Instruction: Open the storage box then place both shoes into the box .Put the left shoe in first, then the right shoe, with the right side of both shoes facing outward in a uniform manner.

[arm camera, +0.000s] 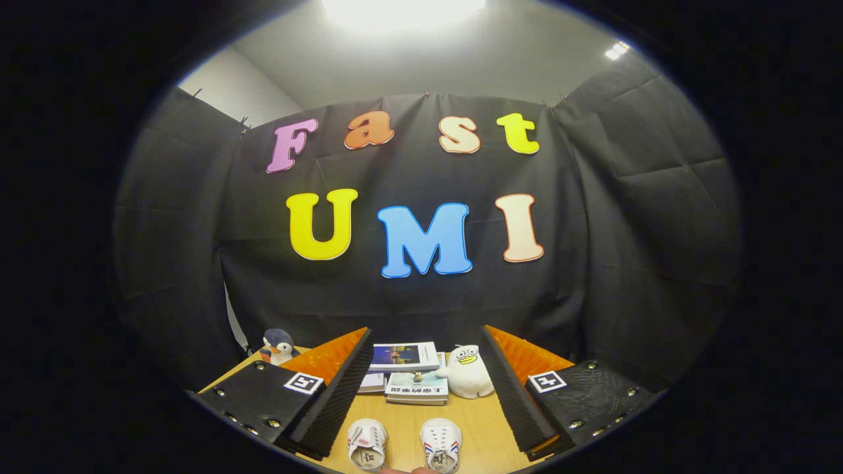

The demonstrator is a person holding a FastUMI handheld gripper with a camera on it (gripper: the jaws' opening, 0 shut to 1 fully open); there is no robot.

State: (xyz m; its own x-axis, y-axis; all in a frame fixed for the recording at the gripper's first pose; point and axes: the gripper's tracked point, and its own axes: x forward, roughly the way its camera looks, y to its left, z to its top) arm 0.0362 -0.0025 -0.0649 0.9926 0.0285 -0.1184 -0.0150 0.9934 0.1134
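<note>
While the gripper [421, 395] hangs above a wooden table [474, 441], its two fingers [336, 388] stand wide apart with a big gap between them. The jaws are released, and nothing is held in them.

In the gripper view, two small white shoes sit side by side on the table, low in the gap between the fingers. The left-hand shoe [366, 445] lies closer to the left finger. The right-hand shoe [441, 444] lies closer to the middle of the gap and has red and blue stripes on its side. Both shoes show their open tops and their laces. The shoes are near each other but do not touch. The fingers do not touch them either.

Just below the shoes, a tiny bit of a person's fingertips [408, 470] peeks in.

Beyond the shoes, still between the fingers, lies a pile of books [408, 375]. One book with a dark cover sits on top toward the back, and another lies in front of it. Just beside the books, toward the right finger, sits a white toy duck [469, 372] with a yellow beak. It touches the edge of the books.

Past the left finger, at the far corner of the table, stands a little toy penguin [278, 345].

Behind it all hangs the black cloth wall [625, 217].
</note>
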